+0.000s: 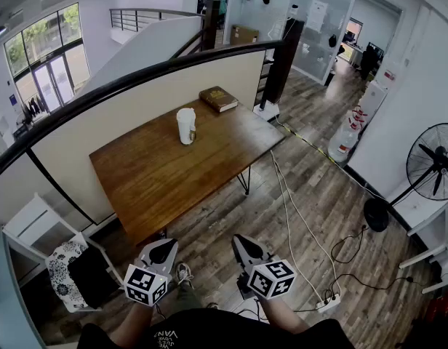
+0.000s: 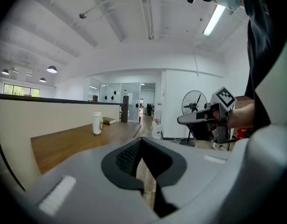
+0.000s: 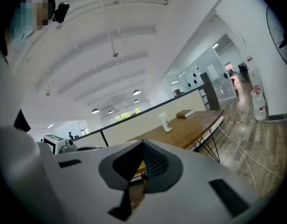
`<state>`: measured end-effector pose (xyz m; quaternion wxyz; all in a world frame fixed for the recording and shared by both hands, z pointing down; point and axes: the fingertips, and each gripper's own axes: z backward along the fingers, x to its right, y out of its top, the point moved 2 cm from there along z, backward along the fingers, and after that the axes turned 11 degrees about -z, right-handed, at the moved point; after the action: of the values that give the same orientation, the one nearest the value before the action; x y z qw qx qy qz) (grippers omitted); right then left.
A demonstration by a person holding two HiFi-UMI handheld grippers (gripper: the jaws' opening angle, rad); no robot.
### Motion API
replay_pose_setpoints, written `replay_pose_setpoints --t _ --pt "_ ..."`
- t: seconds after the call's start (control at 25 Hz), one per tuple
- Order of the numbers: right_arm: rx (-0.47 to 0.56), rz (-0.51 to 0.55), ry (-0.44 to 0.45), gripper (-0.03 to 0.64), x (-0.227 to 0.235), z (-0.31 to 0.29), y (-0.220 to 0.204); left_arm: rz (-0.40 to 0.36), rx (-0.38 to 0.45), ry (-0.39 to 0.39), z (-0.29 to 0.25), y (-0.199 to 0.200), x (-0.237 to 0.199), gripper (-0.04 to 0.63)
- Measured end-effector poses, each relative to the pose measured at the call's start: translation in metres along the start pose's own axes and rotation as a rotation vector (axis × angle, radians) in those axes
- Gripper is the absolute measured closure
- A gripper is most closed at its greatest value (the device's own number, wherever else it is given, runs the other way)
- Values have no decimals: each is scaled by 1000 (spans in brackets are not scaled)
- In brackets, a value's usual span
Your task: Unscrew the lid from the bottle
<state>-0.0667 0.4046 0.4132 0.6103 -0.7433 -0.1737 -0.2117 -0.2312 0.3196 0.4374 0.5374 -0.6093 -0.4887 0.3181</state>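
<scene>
A white bottle (image 1: 185, 126) with a white lid stands upright on the wooden table (image 1: 158, 180), toward its far side. It also shows small in the left gripper view as the bottle (image 2: 96, 123) and in the right gripper view as the bottle (image 3: 165, 122). My left gripper (image 1: 166, 246) and right gripper (image 1: 242, 242) hang side by side short of the table's near edge, well away from the bottle. Both are shut with nothing between the jaws. The right gripper (image 2: 183, 120) shows from the side in the left gripper view.
A brown book (image 1: 218, 98) lies at the table's far corner. A white chair (image 1: 42, 249) with patterned cloth stands at the left. Cables (image 1: 297, 217) and a power strip (image 1: 328, 305) lie on the floor at right, with a standing fan (image 1: 431, 167) further right. A low wall with a black rail (image 1: 137, 78) runs behind the table.
</scene>
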Motion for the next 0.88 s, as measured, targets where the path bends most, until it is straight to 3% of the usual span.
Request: replay_pose_setpoints --t 0.32,0.48,0.52,0.6,0.88 --pt "1 -5 2 604 -6 3 -5 -5 9 -7 2 1 6 586" --pt "58 -21 37 603 -5 -6 8 7 60 -7 -6 8 -1 584" --pt "69 -36 48 573 -4 -10 11 16 67 -9 -10 9 -3 552" --pt "68 -47 56 415 -1 -21 16 37 73 -11 -19 9 -9 335" --pt "52 -7 48 391 8 -73 38 53 48 8 -51 5 -52 327"
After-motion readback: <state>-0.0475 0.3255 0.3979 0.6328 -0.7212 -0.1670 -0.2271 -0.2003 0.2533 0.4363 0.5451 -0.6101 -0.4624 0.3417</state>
